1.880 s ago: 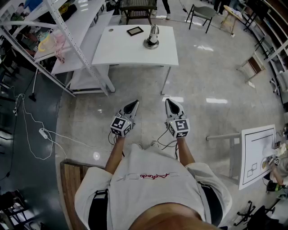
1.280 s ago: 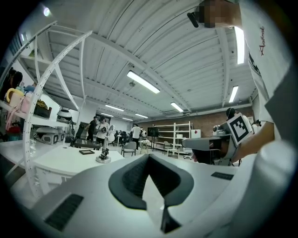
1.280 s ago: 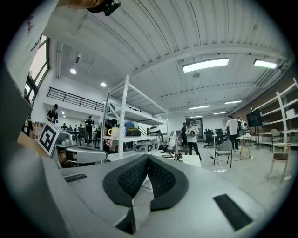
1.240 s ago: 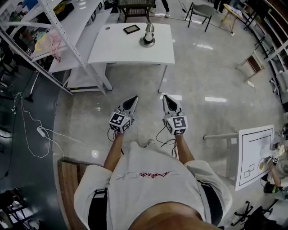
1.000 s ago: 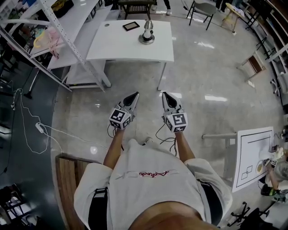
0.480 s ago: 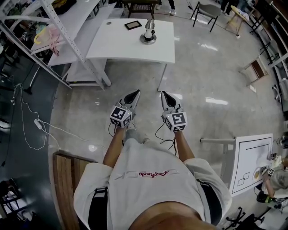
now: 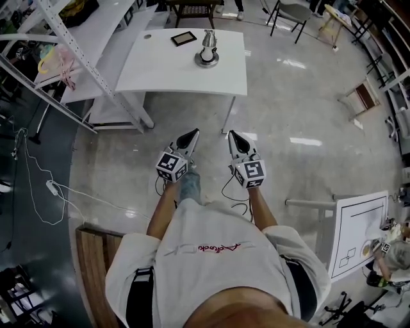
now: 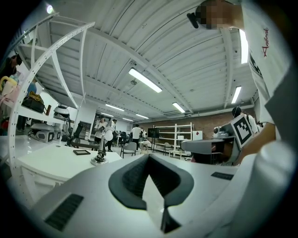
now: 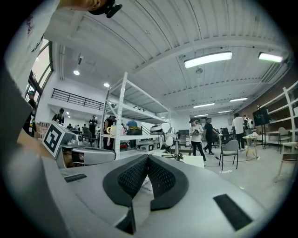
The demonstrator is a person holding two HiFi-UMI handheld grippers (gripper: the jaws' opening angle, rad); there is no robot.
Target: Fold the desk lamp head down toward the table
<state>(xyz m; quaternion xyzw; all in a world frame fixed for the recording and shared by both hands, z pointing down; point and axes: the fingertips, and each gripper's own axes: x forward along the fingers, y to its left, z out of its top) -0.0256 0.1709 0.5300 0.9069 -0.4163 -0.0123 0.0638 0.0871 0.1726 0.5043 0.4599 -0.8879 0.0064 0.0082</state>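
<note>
The desk lamp (image 7: 206,54) stands upright on its round base at the far side of a white table (image 7: 166,70), well ahead of both grippers. In the left gripper view the lamp (image 8: 100,148) shows small at the left. The right gripper view has the lamp (image 9: 176,146) just above the jaws. My left gripper (image 7: 191,136) and right gripper (image 7: 232,136) are held side by side over the floor, pointing level at the table. Both are shut with nothing between the jaws. A dark flat tablet (image 7: 184,38) lies left of the lamp.
A white shelving rack (image 7: 83,61) runs along the table's left. Chairs (image 7: 291,16) stand behind the table. A white board with drawn lines (image 7: 359,230) is at the right. A cable (image 7: 38,186) trails on the floor at left, near a wooden bench (image 7: 96,256).
The person has stepped forward: the table and lamp look a little nearer. Both grippers stayed shut, side by side, in the same pose.
</note>
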